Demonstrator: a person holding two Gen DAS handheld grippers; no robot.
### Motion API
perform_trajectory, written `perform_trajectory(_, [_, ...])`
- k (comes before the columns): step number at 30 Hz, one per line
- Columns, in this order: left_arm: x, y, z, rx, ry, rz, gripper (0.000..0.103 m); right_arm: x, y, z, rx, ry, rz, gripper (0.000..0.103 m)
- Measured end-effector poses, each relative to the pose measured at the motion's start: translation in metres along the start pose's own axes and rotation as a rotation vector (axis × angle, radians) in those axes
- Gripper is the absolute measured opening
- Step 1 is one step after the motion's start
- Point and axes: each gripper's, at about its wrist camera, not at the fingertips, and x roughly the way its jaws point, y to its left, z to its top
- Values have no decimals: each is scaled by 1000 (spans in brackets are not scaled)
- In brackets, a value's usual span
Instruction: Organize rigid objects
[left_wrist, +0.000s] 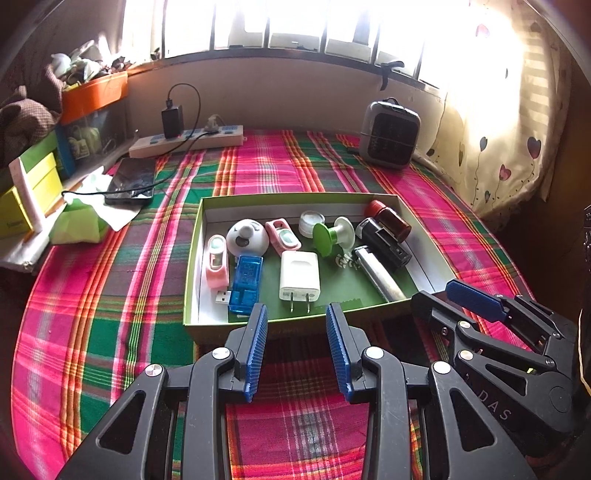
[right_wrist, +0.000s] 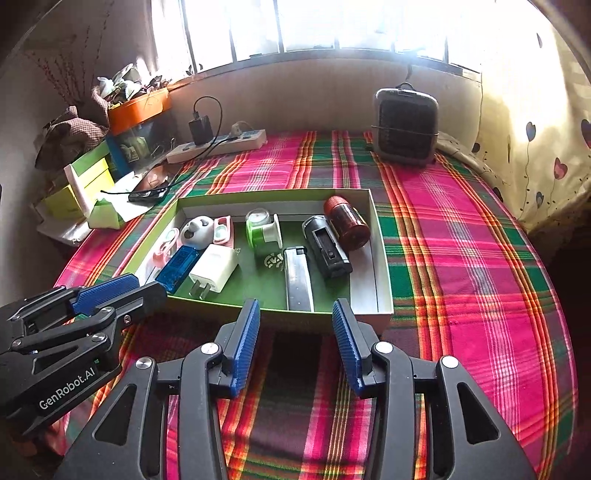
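Both jaws of the right hand-held gripper (right_wrist: 295, 347) are held spread and empty; directly ahead, the silver lighter (right_wrist: 297, 280) lies in the green box (right_wrist: 384, 288), lengthwise toward it. Left hand-held gripper (left_wrist: 297, 350) is likewise spread.

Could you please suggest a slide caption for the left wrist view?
Open left gripper poised before a green box of small gadgets on a plaid cloth, right gripper alongside.

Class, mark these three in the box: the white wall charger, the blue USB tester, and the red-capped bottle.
white wall charger (left_wrist: 299, 275): left wrist view, middle of its top face.
blue USB tester (left_wrist: 246, 282): left wrist view, centre of its clear body.
red-capped bottle (right_wrist: 349, 219): right wrist view, its dark side.
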Motion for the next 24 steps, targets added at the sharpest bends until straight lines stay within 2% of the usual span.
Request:
perform_trajectory(13, [4, 2, -35, -16, 63, 22, 32, 3, 1, -28, 4, 66, -16, 46])
perform_trajectory(24, [10, 4, -49, -33, 97, 38, 33, 6, -1, -45, -6, 114, -25, 47])
